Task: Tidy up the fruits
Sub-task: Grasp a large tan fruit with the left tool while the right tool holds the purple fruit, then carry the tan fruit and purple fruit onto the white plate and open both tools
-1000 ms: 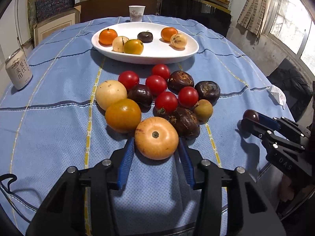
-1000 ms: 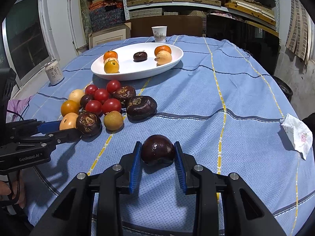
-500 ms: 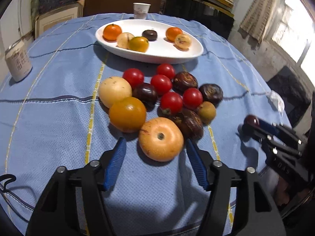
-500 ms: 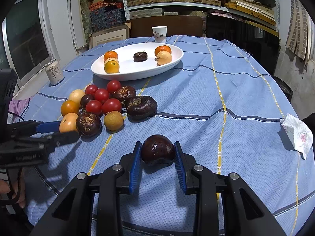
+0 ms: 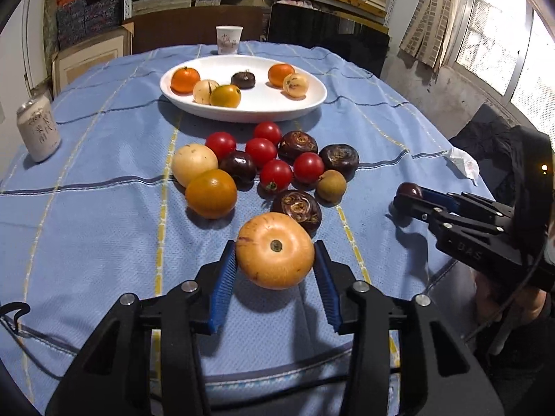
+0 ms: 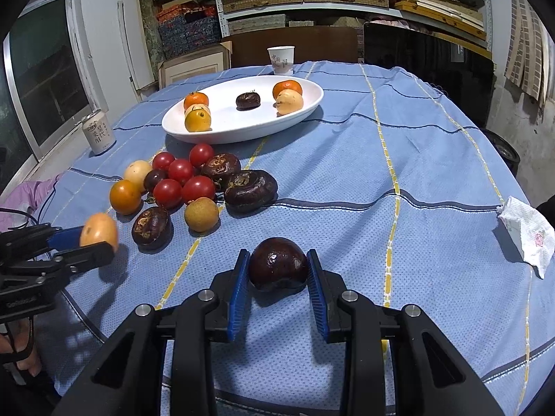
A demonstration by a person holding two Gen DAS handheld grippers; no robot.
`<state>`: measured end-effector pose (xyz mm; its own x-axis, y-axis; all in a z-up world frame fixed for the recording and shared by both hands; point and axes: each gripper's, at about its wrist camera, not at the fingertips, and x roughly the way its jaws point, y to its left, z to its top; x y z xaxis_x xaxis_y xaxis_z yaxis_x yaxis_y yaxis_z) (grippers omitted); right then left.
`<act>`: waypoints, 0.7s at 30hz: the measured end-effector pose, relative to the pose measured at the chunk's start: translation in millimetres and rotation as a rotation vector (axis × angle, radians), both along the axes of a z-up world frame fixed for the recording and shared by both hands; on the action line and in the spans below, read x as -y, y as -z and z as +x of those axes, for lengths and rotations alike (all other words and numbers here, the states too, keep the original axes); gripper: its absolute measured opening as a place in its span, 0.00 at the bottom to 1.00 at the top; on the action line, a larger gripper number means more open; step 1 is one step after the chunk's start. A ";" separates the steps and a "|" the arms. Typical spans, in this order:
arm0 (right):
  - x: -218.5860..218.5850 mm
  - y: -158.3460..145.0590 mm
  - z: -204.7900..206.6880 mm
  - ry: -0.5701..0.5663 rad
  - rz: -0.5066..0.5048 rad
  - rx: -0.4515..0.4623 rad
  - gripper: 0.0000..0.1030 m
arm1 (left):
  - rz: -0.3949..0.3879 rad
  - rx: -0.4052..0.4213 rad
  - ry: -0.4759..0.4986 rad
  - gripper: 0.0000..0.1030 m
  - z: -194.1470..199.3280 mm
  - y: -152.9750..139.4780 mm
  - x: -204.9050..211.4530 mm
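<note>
near the table's front edge, the left gripper (image 5: 275,270) has re-closed its fingers on the pale orange fruit (image 5: 275,250), lifting it; right gripper (image 6: 277,277) still clamps the dark fruit (image 6: 277,268). next comes the plate (image 5: 312,104) beyond.

The left gripper (image 5: 275,270) points down and forward over the table's near edge, its jaws closing with the pale orange fruit (image 5: 275,250) between the blue pads. The right gripper (image 6: 277,274) is angled down likewise near the same edge, its pads clamped on a dark fruit (image 6: 277,268). A hand (image 6: 17,346) holds the left gripper's handle.
</note>
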<state>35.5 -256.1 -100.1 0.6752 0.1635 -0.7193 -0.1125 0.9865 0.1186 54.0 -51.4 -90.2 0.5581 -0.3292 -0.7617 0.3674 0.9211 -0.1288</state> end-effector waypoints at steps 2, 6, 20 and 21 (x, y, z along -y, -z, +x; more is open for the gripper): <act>1.7 -0.4 -0.7 -0.001 0.000 0.001 0.32 | -0.007 0.005 -0.005 0.42 -2.3 -4.0 -3.9; 2.5 -1.1 -2.0 0.002 0.002 0.009 0.32 | -0.013 0.021 -0.016 0.42 -5.0 -9.0 -9.6; -16.8 -84.5 40.6 -0.081 -0.107 0.133 0.32 | -0.003 0.160 -0.035 0.42 63.2 -94.0 -26.1; -19.7 -96.8 52.3 -0.091 -0.119 0.155 0.32 | 0.000 0.165 -0.036 0.42 74.8 -100.1 -24.1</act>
